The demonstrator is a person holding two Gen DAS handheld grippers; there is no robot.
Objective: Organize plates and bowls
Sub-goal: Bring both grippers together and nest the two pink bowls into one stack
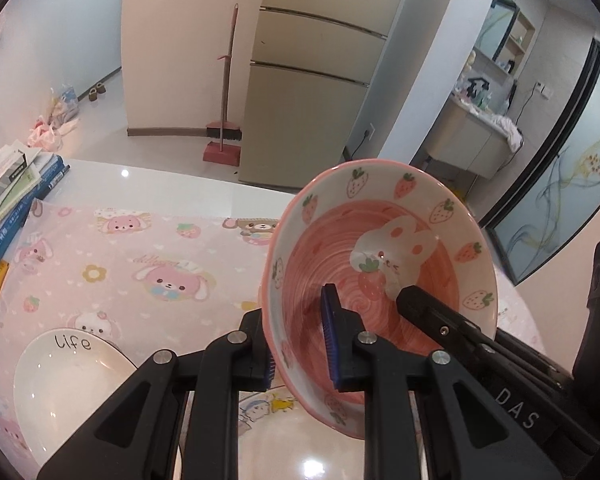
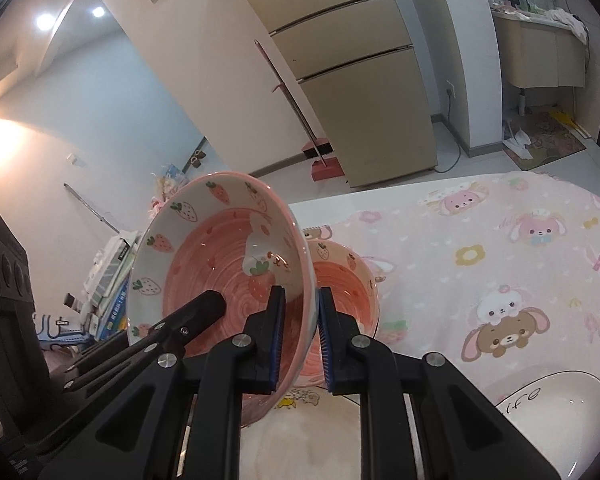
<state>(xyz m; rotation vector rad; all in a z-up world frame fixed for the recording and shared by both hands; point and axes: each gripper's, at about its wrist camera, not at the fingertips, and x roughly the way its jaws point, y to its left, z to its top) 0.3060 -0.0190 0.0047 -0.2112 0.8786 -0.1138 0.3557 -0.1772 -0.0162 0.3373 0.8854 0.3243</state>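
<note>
Both grippers are on the same strawberry bowl (image 1: 384,264), one on each side of the rim, which is probably why it's hanging tipped up on edge with its inside facing the cameras instead of sitting flat. In the left wrist view the left gripper (image 1: 300,344) is clamped down on the rim at lower centre, one blue pad inside the bowl and the other finger behind the wall. The right gripper (image 2: 300,340) does the same in its own view, pinching the opposite rim at lower centre.

Two-handed grip makes sense to me, the bowl looks wide and glossy, so one pinch could let it swing.

Right behind it in the right wrist view, just right of centre, a second pink bowl (image 2: 346,280) sits on the bunny-print tablecloth (image 2: 500,272). My guess is that's the stacking target. A white plate (image 1: 66,396) with "life" on it lies at lower left of the left view, well apart from the grippers.
</note>
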